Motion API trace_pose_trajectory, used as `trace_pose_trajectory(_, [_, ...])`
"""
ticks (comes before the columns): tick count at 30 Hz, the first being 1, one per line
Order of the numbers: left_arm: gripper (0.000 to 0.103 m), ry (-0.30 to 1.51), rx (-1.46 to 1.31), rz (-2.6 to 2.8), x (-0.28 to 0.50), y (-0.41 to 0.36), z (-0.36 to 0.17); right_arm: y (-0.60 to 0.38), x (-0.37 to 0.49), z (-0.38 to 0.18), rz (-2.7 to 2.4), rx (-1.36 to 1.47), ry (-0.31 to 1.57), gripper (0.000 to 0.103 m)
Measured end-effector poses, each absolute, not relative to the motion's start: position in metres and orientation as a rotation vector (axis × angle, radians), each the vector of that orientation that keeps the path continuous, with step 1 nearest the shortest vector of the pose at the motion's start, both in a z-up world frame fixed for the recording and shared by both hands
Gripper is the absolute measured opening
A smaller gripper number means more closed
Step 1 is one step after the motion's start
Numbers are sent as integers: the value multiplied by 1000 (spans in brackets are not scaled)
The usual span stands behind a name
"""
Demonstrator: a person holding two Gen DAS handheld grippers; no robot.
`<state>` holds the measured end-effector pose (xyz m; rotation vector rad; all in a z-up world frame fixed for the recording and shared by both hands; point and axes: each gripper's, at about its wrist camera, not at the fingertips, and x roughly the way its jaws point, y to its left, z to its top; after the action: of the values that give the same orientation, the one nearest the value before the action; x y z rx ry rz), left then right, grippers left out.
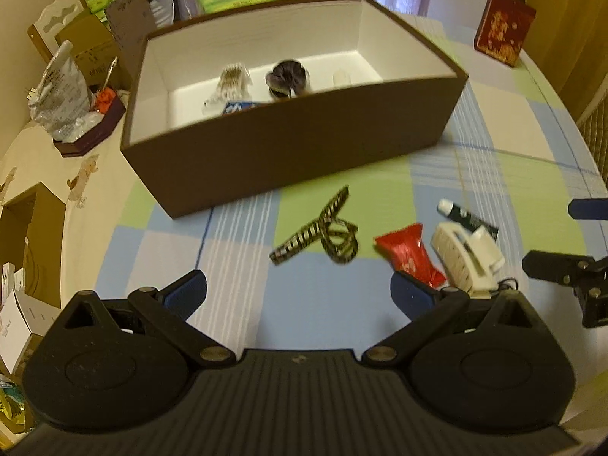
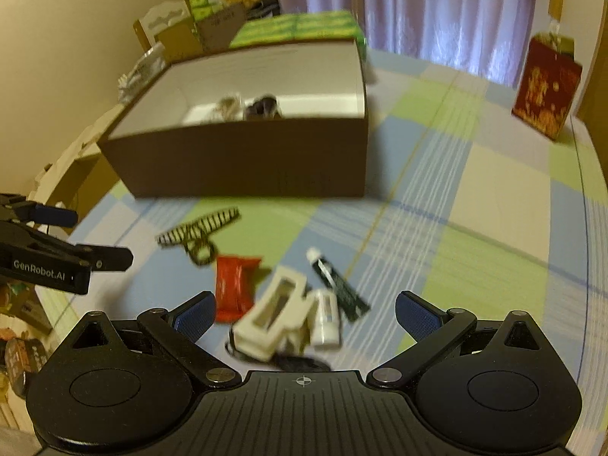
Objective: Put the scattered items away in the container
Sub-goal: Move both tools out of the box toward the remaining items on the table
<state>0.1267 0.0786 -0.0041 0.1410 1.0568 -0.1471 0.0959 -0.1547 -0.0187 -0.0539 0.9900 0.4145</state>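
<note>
We hold both grippers low over the checked cloth (image 1: 243, 250), jaws spread wide and empty — left gripper (image 1: 298, 296) facing the striped hair clip (image 1: 317, 237) at 12 o'clock, right gripper (image 2: 302, 315) above the white clip (image 2: 271, 315). The brown box (image 1: 288, 144) stands beyond at 12 o'clock; its front wall hides most of what lies inside — blurred in the right wrist view.

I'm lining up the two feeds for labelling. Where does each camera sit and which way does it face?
Left wrist: on the left hand-held gripper, facing the brown box over the striped hair clip; its own open fingers show, the right hand-held gripper at the right edge.
Right wrist: on the right hand-held gripper, above the white clip; its own open fingers show, the left one at the left edge.
Shared: box, striped clip, red packet, dark tube.
</note>
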Motion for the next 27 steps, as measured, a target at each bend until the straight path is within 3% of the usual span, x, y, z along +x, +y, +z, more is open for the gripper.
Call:
trace_pose_trajectory(17, [101, 1078, 212, -228, 139, 72, -26, -157, 102, -39, 334, 12, 1078, 103])
trace_pose_trajectory(27, [92, 1060, 289, -340, 157, 67, -40, -163, 105, -49, 247, 67, 1106, 103])
